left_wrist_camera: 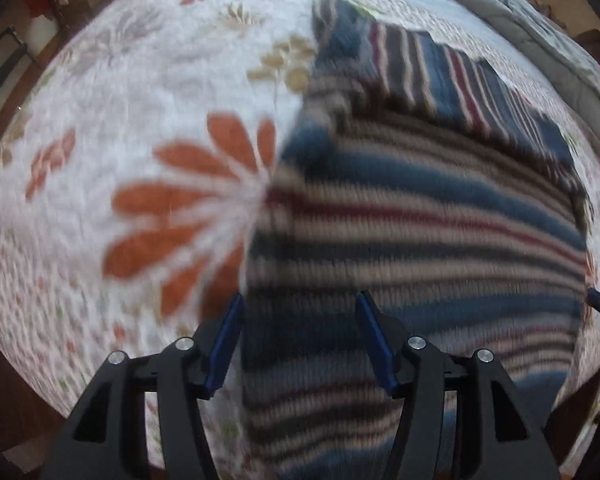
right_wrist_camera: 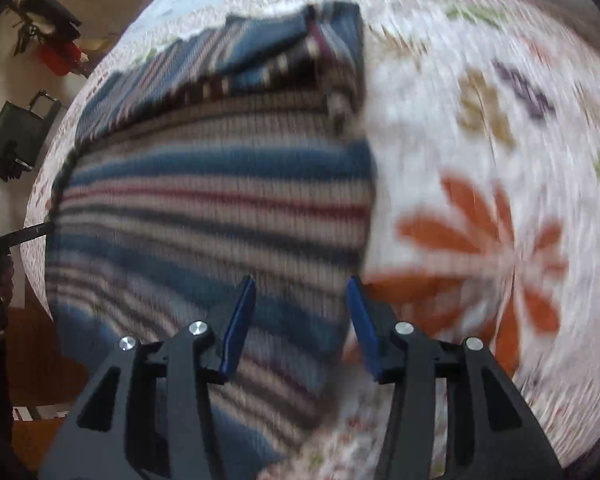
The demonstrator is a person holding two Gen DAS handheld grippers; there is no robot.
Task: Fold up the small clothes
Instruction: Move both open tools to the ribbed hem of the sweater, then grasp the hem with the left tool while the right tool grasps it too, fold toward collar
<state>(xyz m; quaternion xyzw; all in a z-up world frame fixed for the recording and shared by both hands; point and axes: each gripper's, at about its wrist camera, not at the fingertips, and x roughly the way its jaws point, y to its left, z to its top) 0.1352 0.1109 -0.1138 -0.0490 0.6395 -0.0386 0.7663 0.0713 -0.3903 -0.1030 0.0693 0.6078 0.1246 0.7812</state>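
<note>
Striped sweater (left_wrist_camera: 420, 216) edges between parted jaws — floral bedspread (left_wrist_camera: 140, 120) beside.

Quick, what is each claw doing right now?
Left claw: open, empty, above the striped blue knitted sweater.
Right claw: open, empty, above the sweater's edge.

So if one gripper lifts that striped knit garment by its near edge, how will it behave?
Probably floppy: the striped knit garment lies flat on the floral quilt with its far part already folded over, so it should drape and sag. The ribbed knit looks thick, so likely grippy, not slippery. Both the left gripper and right gripper are open.
</note>
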